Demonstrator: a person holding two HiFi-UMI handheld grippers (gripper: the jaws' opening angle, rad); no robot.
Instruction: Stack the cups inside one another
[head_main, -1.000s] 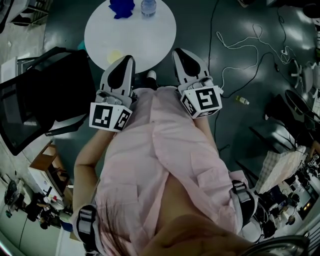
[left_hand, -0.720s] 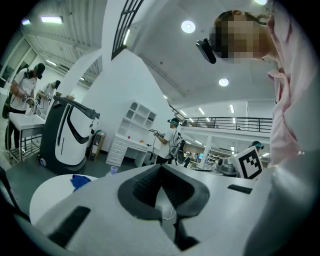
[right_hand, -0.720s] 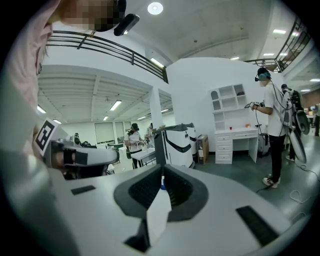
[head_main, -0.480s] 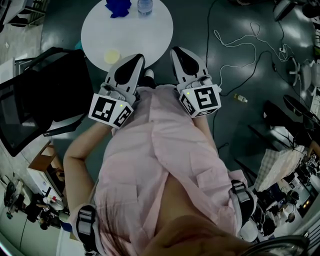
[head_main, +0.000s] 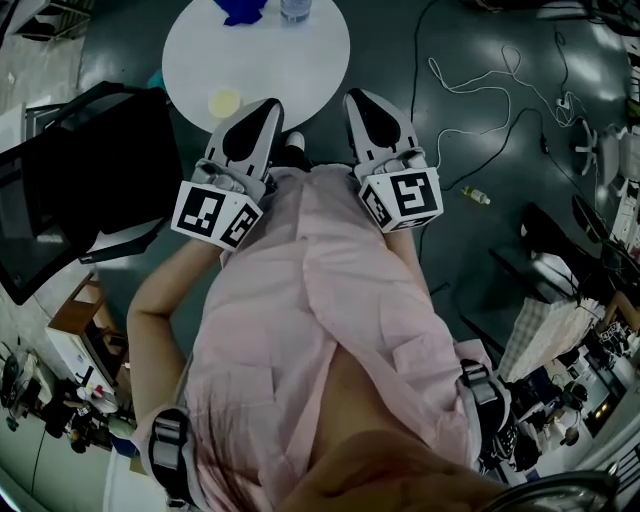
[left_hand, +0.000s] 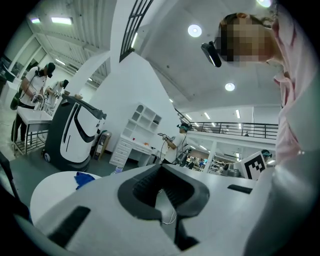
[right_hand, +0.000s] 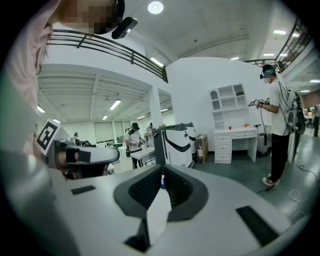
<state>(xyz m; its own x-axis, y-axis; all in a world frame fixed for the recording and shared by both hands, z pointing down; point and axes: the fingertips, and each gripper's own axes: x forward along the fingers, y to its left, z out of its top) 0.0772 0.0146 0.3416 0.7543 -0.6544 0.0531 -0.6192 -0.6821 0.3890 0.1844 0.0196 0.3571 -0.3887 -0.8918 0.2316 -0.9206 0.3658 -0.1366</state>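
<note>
A round white table (head_main: 290, 60) stands ahead of me on the dark floor. On it lie a small yellow cup (head_main: 224, 101), seen from above, near its front left edge, and a blue object (head_main: 243, 10) at its far side that may be stacked cups; I cannot tell for sure. The blue object (left_hand: 83, 179) also shows in the left gripper view. My left gripper (head_main: 262, 108) is held at the chest, level, its tips over the table's near edge, shut and empty (left_hand: 161, 172). My right gripper (head_main: 358, 100) is beside it, shut with nothing in it (right_hand: 162, 172).
A clear bottle (head_main: 297, 8) stands by the blue object. A black chair (head_main: 80, 190) is close on the left. Cables (head_main: 480, 85) and a small bottle (head_main: 482, 197) lie on the floor at right. A person (right_hand: 277, 125) stands farther off.
The left gripper has rolled slightly and shifted a little, so the yellow cup now shows free of it. The right gripper has kept still. Both stay shut.
</note>
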